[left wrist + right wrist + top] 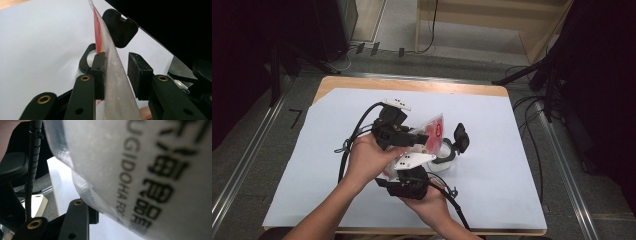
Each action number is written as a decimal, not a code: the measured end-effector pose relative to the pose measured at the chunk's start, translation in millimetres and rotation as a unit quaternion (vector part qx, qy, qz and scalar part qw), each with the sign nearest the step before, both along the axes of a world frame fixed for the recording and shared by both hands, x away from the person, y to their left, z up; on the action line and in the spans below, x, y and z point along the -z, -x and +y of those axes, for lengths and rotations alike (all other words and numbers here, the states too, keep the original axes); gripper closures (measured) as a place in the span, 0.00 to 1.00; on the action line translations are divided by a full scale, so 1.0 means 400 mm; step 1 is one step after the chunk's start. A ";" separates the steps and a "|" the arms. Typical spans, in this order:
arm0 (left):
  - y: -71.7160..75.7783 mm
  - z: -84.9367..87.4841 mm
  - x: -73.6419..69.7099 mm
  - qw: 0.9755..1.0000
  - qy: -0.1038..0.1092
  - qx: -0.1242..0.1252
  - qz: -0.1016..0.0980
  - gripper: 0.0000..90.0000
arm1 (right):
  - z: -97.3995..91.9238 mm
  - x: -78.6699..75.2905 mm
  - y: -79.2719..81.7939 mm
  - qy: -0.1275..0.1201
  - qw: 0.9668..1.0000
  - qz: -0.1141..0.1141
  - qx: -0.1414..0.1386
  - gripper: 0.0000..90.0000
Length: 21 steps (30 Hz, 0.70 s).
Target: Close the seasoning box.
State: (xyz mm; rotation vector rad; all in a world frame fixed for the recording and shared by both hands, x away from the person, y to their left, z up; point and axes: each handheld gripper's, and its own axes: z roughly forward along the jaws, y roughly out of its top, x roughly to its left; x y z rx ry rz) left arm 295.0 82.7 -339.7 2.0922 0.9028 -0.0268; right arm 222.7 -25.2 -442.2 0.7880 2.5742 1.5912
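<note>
A clear plastic bag [433, 131] with red print is held up over the middle of the table. My left gripper [418, 138] reaches in from the left and is shut on it. In the left gripper view the bag [113, 75] runs edge-on between the pads, tight against the left pad [99, 75]. My right gripper [402, 169] comes from below, shut on the bag's lower part. In the right gripper view the printed bag [150, 170] rests on one pad [93, 216] and hides the other jaw. Just behind the bag stands a white cup [445, 159] with its black lid [461, 136] flipped open.
A white sheet [327, 150] covers the wooden table [412, 84]. Cables trail from both grippers toward the front edge. Dark stands and more cables [532, 115] lie on the floor to the right, and metal rails run along both sides.
</note>
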 end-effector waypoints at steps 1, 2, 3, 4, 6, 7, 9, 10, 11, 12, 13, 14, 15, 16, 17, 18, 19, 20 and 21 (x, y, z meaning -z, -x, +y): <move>0.000 0.000 0.000 1.000 0.000 0.000 0.000 0.76 | 0.000 0.000 0.000 0.000 1.000 0.000 0.000 0.70; 0.000 0.000 0.000 1.000 0.000 0.000 0.000 0.76 | 0.000 0.000 0.000 -0.001 1.000 0.001 0.000 0.70; -0.001 0.000 -0.001 1.000 -0.001 0.000 0.002 0.76 | 0.000 -0.001 -0.001 -0.001 1.000 0.002 0.001 0.70; -0.001 0.000 -0.002 1.000 -0.002 0.000 0.002 0.76 | 0.000 -0.001 -0.001 -0.001 1.000 0.003 0.001 0.70; -0.002 0.000 -0.002 1.000 -0.002 0.000 0.003 0.76 | 0.000 -0.001 -0.001 -0.002 1.000 0.003 0.001 0.70; -0.003 -0.001 -0.002 1.000 0.001 0.000 0.005 0.76 | 0.000 -0.002 -0.002 -0.003 1.000 0.003 0.002 0.70; -0.004 -0.001 -0.002 1.000 0.001 0.001 0.006 0.76 | 0.000 -0.002 -0.002 -0.003 1.000 0.002 0.002 0.70; -0.004 -0.001 0.000 1.000 0.006 0.001 0.005 0.76 | 0.000 -0.001 -0.002 -0.003 1.000 0.001 0.002 0.70; -0.005 0.002 -0.001 1.000 0.003 0.003 0.007 0.76 | 0.001 -0.001 -0.002 -0.003 1.000 0.001 0.003 0.70; -0.007 0.002 -0.002 1.000 0.001 0.003 0.009 0.76 | 0.002 -0.001 -0.002 -0.002 1.000 0.000 0.004 0.70; -0.007 0.002 -0.002 1.000 0.001 0.003 0.009 0.76 | 0.002 -0.001 -0.002 -0.002 1.000 0.000 0.004 0.70; -0.008 0.000 -0.001 1.000 0.005 0.003 0.008 0.76 | 0.001 -0.001 -0.002 -0.003 1.000 0.000 0.004 0.70; -0.008 0.000 -0.001 1.000 0.005 0.003 0.008 0.76 | 0.001 -0.001 -0.002 -0.003 1.000 0.000 0.004 0.70; -0.008 -0.001 -0.003 1.000 0.002 0.002 0.009 0.76 | 0.001 -0.001 -0.002 -0.005 1.000 0.000 0.004 0.70; -0.008 -0.002 -0.004 1.000 0.000 0.001 0.012 0.76 | 0.000 -0.002 -0.003 -0.005 1.000 0.000 0.003 0.70; -0.008 -0.002 -0.004 1.000 0.000 0.001 0.012 0.76 | -0.001 -0.002 -0.003 -0.005 1.000 0.001 0.003 0.70; -0.008 -0.003 -0.004 1.000 0.001 0.002 0.011 0.76 | -0.001 -0.002 -0.003 -0.005 1.000 0.001 0.003 0.70; -0.008 -0.005 -0.005 1.000 -0.002 0.002 0.010 0.76 | -0.001 -0.003 -0.003 -0.006 1.000 0.002 0.002 0.70; -0.008 -0.006 -0.005 1.000 -0.002 0.001 0.010 0.76 | -0.002 -0.003 -0.003 -0.006 1.000 0.002 0.002 0.70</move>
